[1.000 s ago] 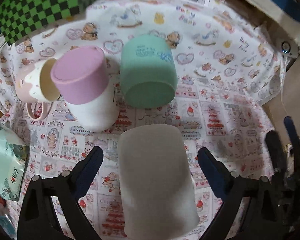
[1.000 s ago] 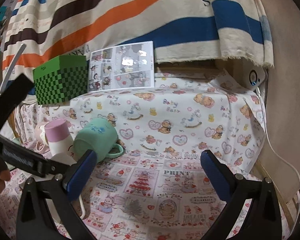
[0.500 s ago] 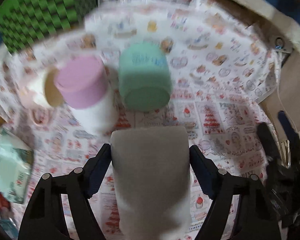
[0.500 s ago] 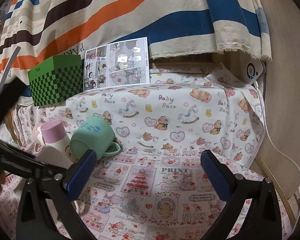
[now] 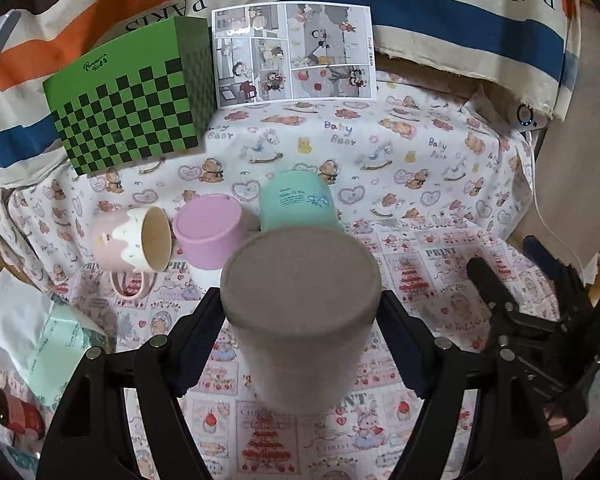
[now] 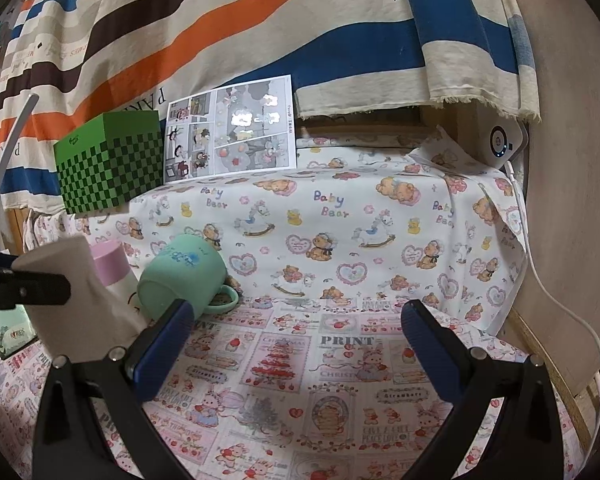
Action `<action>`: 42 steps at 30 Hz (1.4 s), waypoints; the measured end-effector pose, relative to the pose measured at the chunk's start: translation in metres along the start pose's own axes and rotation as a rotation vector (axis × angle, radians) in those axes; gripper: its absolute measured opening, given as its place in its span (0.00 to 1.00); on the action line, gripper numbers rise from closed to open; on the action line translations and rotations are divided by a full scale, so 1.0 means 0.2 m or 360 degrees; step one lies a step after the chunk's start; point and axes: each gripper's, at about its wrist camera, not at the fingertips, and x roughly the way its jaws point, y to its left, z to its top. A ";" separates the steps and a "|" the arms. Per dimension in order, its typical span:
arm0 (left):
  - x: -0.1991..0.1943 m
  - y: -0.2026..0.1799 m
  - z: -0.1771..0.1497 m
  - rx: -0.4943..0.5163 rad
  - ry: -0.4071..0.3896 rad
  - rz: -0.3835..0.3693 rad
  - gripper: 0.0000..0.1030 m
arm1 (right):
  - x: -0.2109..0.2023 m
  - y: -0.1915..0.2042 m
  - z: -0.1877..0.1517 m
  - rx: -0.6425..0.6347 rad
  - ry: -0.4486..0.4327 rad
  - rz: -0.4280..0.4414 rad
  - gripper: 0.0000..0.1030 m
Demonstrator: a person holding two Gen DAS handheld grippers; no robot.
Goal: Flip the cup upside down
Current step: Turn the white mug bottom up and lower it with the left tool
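left gripper (image 5: 300, 344) pinching the grey cup (image 5: 300, 320) across its body, one finger on each side. cup sits at near centre of the patterned cloth (image 5: 420, 184), in front of the pink cup (image 5: 210, 232) and the green mug (image 5: 296, 204).

progress, judged: grasp made, and the cup appears raised and partly turned. left view shows a flat closed grey disc facing up toward the camera, so the bottom seems to be on top and the mouth downward. right view shows the cup (image 6: 76, 296) tilted, wider end low near the cloth. what remains: finish bringing it vertical, set the rim down, release. cannot tell whether the rim touches the cloth.

long axis: near upright, top leaning toward the near side and a little left.

right gripper (image 6: 300, 344) fingers spread wide, holding nothing, over bare cloth to the right.
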 end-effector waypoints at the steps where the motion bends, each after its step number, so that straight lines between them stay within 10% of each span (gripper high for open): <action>1: 0.01 0.00 -0.01 0.0018 -0.0017 0.0013 0.73 | 0.00 0.00 0.00 -0.0002 0.0002 0.0000 1.00; 14: 0.05 0.03 -0.11 0.0039 -0.0322 -0.0055 0.73 | 0.00 0.02 0.00 -0.0049 0.0007 0.0016 1.00; 24: 0.17 0.06 -0.19 0.0057 -0.0280 -0.0111 0.73 | 0.01 0.02 0.00 -0.0047 0.0017 0.0022 1.00; 29: 0.16 0.07 -0.23 0.0087 -0.0271 -0.0135 0.93 | 0.01 0.02 0.00 -0.0046 0.0020 0.0026 1.00; 42: -0.18 0.32 -0.36 0.0007 -0.0722 -0.0095 1.00 | -0.04 0.07 -0.01 -0.0128 -0.0055 0.0007 1.00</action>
